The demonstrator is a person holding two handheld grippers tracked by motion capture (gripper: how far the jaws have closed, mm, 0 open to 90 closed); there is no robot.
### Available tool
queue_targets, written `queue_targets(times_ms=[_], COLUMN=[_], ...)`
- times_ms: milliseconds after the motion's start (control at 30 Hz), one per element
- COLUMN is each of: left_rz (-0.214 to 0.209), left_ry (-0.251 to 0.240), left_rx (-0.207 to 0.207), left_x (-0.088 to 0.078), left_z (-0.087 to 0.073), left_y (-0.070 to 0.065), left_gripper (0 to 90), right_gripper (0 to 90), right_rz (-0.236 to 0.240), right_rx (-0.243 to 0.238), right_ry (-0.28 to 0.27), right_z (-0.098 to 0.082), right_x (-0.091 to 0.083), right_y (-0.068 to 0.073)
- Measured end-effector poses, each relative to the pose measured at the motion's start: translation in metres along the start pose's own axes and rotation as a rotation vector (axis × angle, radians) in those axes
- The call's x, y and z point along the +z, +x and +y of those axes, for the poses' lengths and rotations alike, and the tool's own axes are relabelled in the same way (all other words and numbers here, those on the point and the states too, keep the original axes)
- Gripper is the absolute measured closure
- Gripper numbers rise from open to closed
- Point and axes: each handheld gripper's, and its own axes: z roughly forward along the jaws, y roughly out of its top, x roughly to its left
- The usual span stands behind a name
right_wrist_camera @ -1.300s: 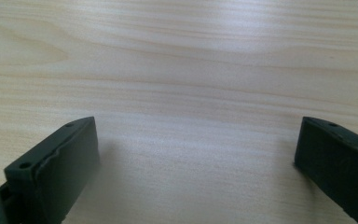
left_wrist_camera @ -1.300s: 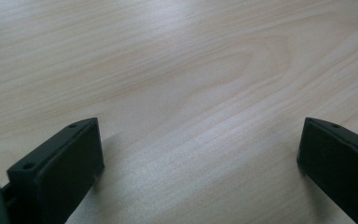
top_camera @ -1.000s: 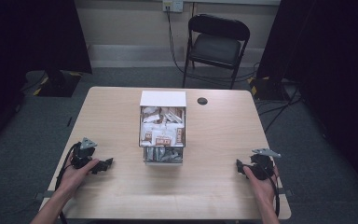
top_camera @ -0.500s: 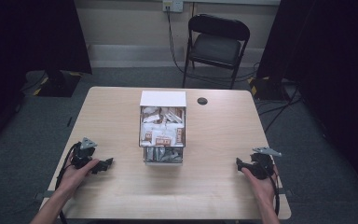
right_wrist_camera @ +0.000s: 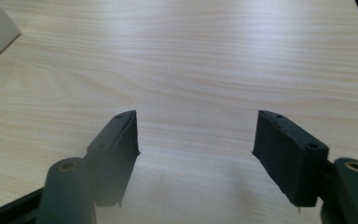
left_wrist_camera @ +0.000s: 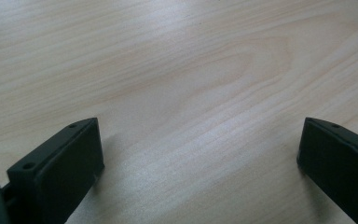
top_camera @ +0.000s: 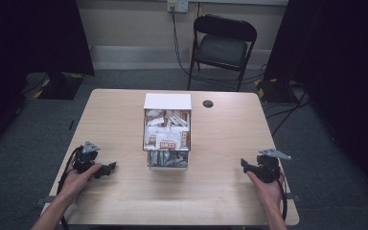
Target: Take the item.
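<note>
- High view: the clear open-topped plastic box [top_camera: 167, 136] packed with white and brown sachets [top_camera: 165, 139] stands mid-table on the pale wood-grain table [top_camera: 220, 201], with a white lid flap at its far edge, well apart from both my grippers.
- Left gripper [top_camera: 106, 169]: resting near the left front edge; left gripper view shows its jaws wide apart, bare wood between them, holding nothing.
- Right gripper [top_camera: 245, 166]: near the right front edge; its jaws have just been closing a little, yet stand apart with nothing between them [right_wrist_camera: 196, 140].
- Judgement: no sachet is out of the box, none lies loose on the table. Work not yet begun; the reach, grasp and removal all remain.
</note>
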Motion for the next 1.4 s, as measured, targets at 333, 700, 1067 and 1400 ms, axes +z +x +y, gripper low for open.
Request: queue_targets(times_ms=[333, 700, 1067, 1400], left_rz=[0.000, 0.000, 0.000, 0.000], left_ry=[0.000, -0.001, -0.001, -0.001], left_rx=[0.000, 0.000, 0.002, 0.001], left_x=[0.000, 0.000, 0.000, 0.000], left_z=[0.000, 0.000, 0.000, 0.000], left_y=[0.000, 0.000, 0.000, 0.000], left_gripper=[0.0, 0.0, 0.0, 0.0], right_gripper=[35.6, 41.7, 48.5, 50.5], right_rz=[0.053, 0.127, 0.177, 0.225], right_rx=[-0.009, -0.004, -0.014, -0.020], right_ry=[-0.008, -0.033, -0.037, -0.062], right_z=[0.005, 0.012, 0.021, 0.030], right_x=[-0.004, -0.011, -0.020, -0.028], right_y=[0.006, 0.012, 0.017, 0.024])
